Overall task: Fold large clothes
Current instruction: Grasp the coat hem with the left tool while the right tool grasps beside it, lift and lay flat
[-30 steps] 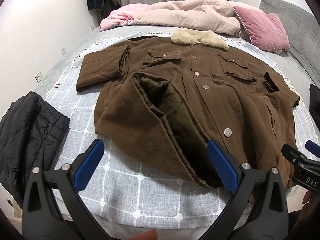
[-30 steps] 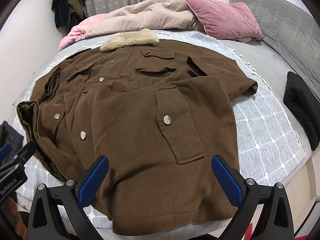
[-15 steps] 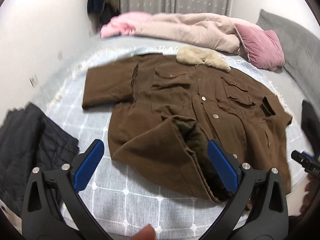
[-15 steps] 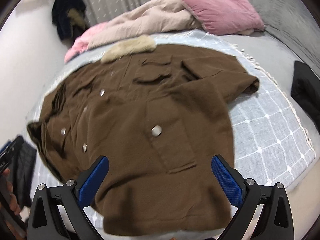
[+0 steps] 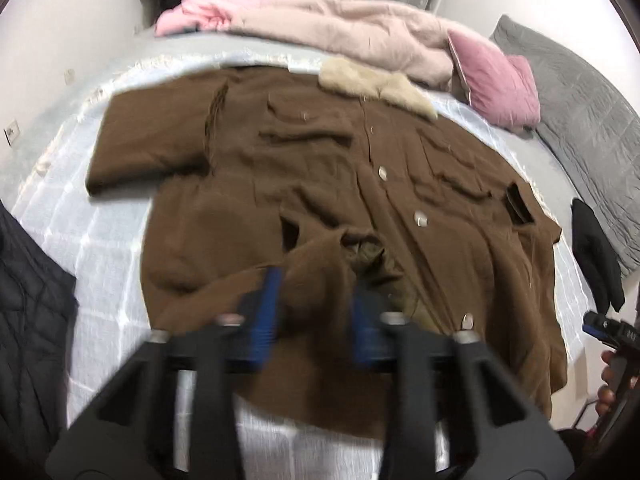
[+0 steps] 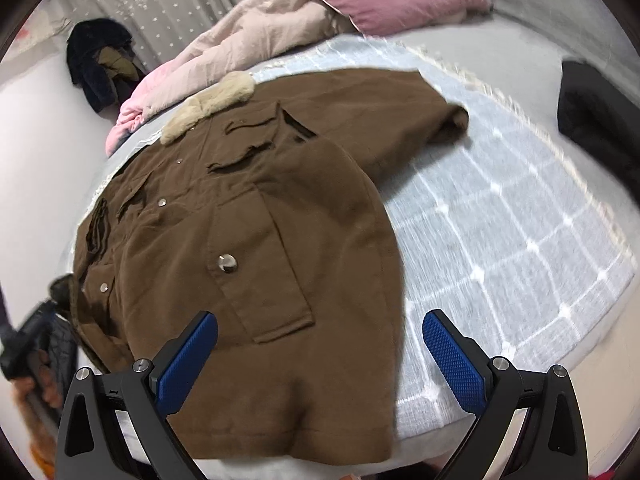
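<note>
- The left gripper (image 5: 316, 316) is closing on a raised fold at the lower hem of the brown coat (image 5: 320, 184); the cloth sits bunched between its blue pads (image 5: 264, 316) (the view is blurred, so how firmly they bite cannot be told).
- The right gripper (image 6: 320, 360) stands wide with nothing between its fingers, poised over the coat's hem at the near edge of the bed.
- The step in hand looks like taking hold of the bottom hem, one corner per gripper, ahead of the first fold.
- The next move likely calls for the right gripper to drop onto the hem and pinch it, then for both to lift together and carry the hem up toward the fur collar (image 5: 376, 88).
- The coat lies front up and spread across the checked blanket (image 6: 500, 216), sleeves already turned in, its hem near the bed's front edge (heavy cloth there could slide off).
- Bare blanket lies on both sides of the coat, giving room to swing.
- A dark jacket (image 5: 28, 320) lies at the far left, another dark garment (image 6: 600, 120) at the right.
- Beyond the collar, a pink duvet (image 5: 340, 28) and pink pillow (image 5: 496, 80) limit the far reach.
</note>
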